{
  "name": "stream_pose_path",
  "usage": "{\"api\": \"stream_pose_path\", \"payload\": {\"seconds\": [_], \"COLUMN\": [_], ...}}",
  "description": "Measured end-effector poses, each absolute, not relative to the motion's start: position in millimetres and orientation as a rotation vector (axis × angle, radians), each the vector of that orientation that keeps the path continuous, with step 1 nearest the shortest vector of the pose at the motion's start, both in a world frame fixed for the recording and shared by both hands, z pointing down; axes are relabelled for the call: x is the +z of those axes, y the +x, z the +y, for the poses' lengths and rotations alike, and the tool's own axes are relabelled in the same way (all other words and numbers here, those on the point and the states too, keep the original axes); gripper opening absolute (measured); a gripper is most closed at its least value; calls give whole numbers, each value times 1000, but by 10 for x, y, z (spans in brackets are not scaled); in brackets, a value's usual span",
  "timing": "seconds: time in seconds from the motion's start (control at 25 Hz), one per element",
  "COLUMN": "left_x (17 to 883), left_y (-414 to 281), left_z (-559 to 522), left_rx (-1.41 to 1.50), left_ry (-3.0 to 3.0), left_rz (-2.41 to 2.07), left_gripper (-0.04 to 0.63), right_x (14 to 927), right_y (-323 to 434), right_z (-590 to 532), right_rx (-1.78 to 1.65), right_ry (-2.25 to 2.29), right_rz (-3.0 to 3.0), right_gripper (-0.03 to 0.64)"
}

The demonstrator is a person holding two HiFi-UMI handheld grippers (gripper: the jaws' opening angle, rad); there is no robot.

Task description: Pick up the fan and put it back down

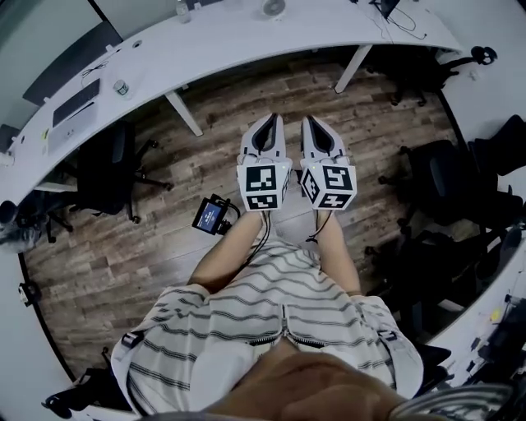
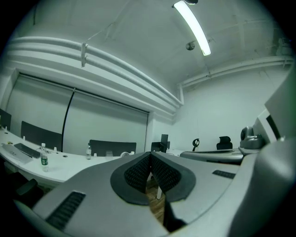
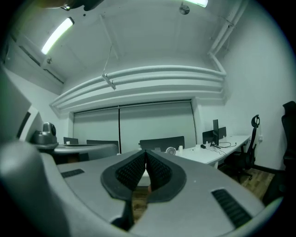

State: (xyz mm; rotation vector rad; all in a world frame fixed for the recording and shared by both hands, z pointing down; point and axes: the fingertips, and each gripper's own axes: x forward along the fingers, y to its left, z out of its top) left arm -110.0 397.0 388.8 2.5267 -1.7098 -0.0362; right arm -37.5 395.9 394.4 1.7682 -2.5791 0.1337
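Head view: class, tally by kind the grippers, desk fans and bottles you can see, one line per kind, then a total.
Grey grippers with marker cubes, jaws shut: 2 (left gripper, right gripper)
Small round white desk fan: 1
Clear plastic bottles on the long white curved desk: 2
Total: 5

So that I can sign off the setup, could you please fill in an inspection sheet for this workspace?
Surface: curved white desk, beyond the grippers.
Job's things: small white fan on the desk, untouched.
Clutter: water bottle and cup on the desk.
Grippers: left gripper and right gripper shut, empty, side by side above the floor.
Cables: loose cables at the desk's right end in the head view.
Surroundings: wooden floor, black office chairs, lit device on the floor.
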Motion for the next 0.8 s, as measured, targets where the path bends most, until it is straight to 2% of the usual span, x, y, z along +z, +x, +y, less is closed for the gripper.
{"api": "stream_pose_path", "payload": {"seconds": [0.8], "left_x": [4111], "left_y": [-853], "left_z": [2267], "left_rx": [46], "left_ry": [2496], "left_rz": [-1711], "left_gripper": [8], "right_x": [4102], "right_y": [-123], "right_z": [2188], "right_rx": [208], "right_ry": [1789], "right_rz": [-2578], "right_gripper": [12]}}
